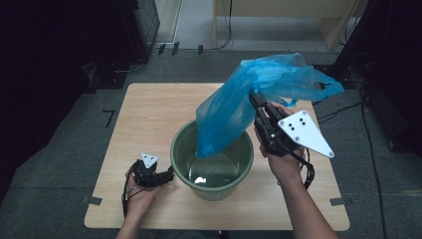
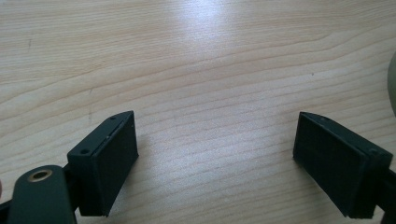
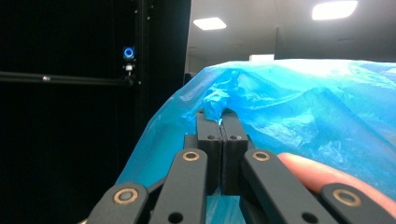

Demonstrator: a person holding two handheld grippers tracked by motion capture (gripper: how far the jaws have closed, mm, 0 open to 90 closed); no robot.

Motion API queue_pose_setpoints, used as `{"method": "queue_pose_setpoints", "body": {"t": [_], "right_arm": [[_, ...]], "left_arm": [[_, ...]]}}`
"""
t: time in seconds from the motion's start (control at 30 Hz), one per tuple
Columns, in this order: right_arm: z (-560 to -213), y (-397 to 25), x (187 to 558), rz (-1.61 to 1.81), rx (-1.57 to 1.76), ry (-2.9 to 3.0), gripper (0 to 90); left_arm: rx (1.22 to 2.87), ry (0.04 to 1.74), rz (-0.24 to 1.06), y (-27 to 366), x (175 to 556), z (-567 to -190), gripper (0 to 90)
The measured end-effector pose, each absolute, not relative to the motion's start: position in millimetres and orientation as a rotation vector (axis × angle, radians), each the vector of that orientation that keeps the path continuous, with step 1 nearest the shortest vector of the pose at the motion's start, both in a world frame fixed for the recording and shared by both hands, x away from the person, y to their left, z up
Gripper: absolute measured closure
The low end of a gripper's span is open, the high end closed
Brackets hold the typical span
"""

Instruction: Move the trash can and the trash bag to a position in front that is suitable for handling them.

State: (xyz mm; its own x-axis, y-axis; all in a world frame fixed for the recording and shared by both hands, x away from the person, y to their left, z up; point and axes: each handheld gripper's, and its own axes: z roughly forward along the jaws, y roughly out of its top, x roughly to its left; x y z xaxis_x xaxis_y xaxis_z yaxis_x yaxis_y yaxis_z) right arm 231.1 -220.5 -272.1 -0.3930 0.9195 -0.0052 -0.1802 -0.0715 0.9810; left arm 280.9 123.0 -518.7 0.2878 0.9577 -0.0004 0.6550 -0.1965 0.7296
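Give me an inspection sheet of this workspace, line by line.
Surface: light wooden table, tape tabs at its near corners.
Job's things: green bucket upright near the table's middle; blue plastic bag held up, its lower end hanging into the bucket.
Clutter: nothing seen.
Grippers: right gripper raised, jaws shut on a fold of the bag; left gripper low over the table left of the bucket, jaws wide apart, nothing between them.
Cables: black cable trails from the right gripper; more cables on the floor at the far side.
Surroundings: grey carpet, dark equipment at both sides, a wooden furniture leg beyond.
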Motion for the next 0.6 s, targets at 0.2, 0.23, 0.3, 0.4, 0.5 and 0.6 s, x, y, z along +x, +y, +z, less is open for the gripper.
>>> {"method": "queue_pose_setpoints", "body": {"t": [0.2, 0.23, 0.3, 0.4, 0.5, 0.6], "right_arm": [[-291.4, -215.3, 231.2, 1.643, 0.868, 1.404, 79.0], [-291.4, -215.3, 231.2, 1.643, 0.868, 1.404, 79.0], [-296.9, -212.0, 229.9, 1.657, 0.845, 1.436, 57.5], [-300.2, -207.1, 227.9, 1.65, 0.831, 1.456, 51.2], [-303.9, -203.5, 227.0, 1.646, 0.827, 1.471, 50.2], [-309.0, -203.0, 226.5, 1.649, 0.838, 1.477, 48.8]], "left_arm": [[1.933, 1.441, 0.622, 123.1, 280.9, -518.7, 13.3], [1.933, 1.441, 0.622, 123.1, 280.9, -518.7, 13.3], [1.932, 1.441, 0.621, 123.3, 280.8, -518.7, 13.3], [1.919, 1.439, 0.603, 126.3, 279.6, -518.3, 13.3], [1.898, 1.448, 0.594, 128.4, 278.7, -518.2, 13.3], [1.864, 1.467, 0.586, 133.4, 277.3, -515.9, 13.3]]}}
